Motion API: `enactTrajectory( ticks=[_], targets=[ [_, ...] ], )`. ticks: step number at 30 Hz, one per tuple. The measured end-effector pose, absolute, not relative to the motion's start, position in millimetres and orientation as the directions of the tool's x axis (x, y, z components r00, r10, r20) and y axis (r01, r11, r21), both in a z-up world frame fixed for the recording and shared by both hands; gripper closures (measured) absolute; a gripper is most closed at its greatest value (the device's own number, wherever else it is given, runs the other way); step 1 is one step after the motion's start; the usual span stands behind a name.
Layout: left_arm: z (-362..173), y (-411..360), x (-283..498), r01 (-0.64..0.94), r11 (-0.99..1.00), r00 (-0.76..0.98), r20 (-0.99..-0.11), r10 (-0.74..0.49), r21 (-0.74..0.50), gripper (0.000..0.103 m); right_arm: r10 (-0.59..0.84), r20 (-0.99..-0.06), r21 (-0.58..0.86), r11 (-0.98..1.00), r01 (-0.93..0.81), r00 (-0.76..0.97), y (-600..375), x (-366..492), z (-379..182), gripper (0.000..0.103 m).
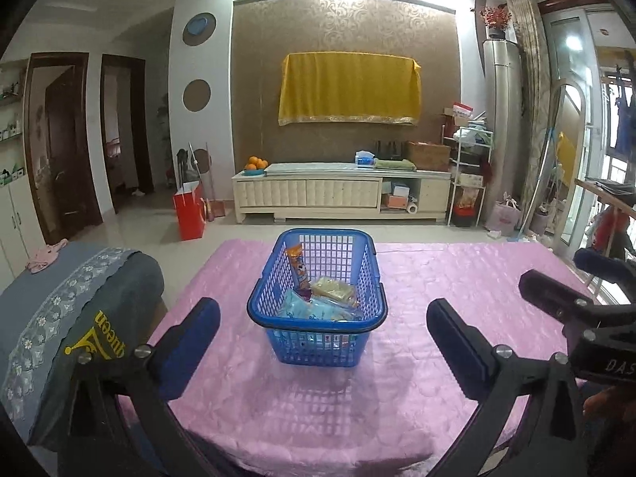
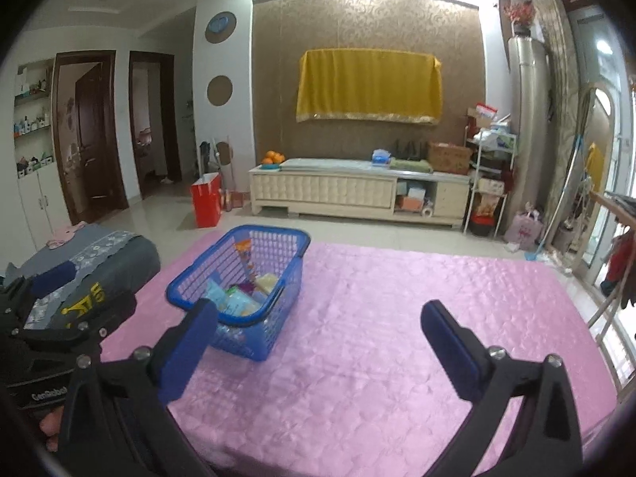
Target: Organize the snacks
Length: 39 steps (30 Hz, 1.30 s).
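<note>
Both tongs are seen spread wide with nothing held between their blue pads. The left tongs are framed at the bottom of the left wrist view, their gap lined up with the blue basket at the centre of the frame. The right tongs are framed at the bottom of the right wrist view, with the basket at centre left, just beyond and partly covered by the left-hand finger; only bare cloth is seen between the fingers.

The basket is stood upright on the bench, which is covered by a pink quilted cloth. Several snacks are held inside it: an orange packet is leaned upright against the left wall, a pale yellow packet is laid near the middle, and a light blue packet is laid toward the near side. Printing on these wrappers is too small to be read.

At the right edge of the left wrist view the body of the right tongs is seen, and the white letters "DAS" are read on it before the frame cuts them off. At the lower left of the right wrist view the body of the left tongs is seen, marked with white lettering read as "GenRobot", though it is blurred. At the left of both views a grey cover with a lace strip is draped, printed in yellow with "Queen" beside a crown mark.
</note>
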<state>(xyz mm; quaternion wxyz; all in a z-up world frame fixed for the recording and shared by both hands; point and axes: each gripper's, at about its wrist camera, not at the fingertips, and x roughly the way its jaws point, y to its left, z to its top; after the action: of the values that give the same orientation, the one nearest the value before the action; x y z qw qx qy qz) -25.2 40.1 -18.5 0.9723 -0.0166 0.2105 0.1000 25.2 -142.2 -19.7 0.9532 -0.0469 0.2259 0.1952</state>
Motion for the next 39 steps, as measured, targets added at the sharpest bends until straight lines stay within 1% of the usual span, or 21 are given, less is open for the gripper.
enactTrajectory(
  ticks=[5,9,12,15,18,21,39],
  targets=[
    [-13.0,33.8,-29.3,-0.198,0.979,0.895,-0.400,0.199,0.044,0.000,0.337,-0.449,-0.015,0.923,-0.383,0.828,-143.0,18.9,-18.9,0.000],
    [-12.2,36.8,-32.2,-0.194,0.981,0.898,-0.398,0.187,0.023,0.000,0.327,-0.447,-0.020,0.927,-0.375,0.832,-143.6,16.7,-19.0,0.000],
    [-12.2,39.1,-32.3,-0.212,0.977,0.893,-0.400,0.207,0.032,0.000,0.336,-0.456,-0.007,0.925,-0.380,0.824,-144.0,15.4,-20.4,0.000],
    [-12.5,42.3,-32.3,-0.207,0.978,0.892,-0.408,0.192,0.008,0.000,0.338,-0.464,-0.017,0.921,-0.390,0.819,-141.2,13.4,-23.5,0.000],
    [-15.9,43.1,-31.6,-0.216,0.976,0.887,-0.414,0.205,0.022,0.000,0.338,-0.471,-0.013,0.921,-0.390,0.815,-140.2,14.3,-26.2,0.000],
    [-16.2,43.0,-31.5,-0.206,0.979,0.887,-0.421,0.188,0.002,0.000,0.343,-0.477,0.004,0.922,-0.388,0.809,-141.4,15.6,-28.7,0.000],
    [-16.5,42.2,-35.3,-0.217,0.976,0.879,-0.430,0.204,0.020,0.000,0.335,-0.474,-0.016,0.922,-0.388,0.814,-142.4,6.9,-26.2,0.000]
  ],
)
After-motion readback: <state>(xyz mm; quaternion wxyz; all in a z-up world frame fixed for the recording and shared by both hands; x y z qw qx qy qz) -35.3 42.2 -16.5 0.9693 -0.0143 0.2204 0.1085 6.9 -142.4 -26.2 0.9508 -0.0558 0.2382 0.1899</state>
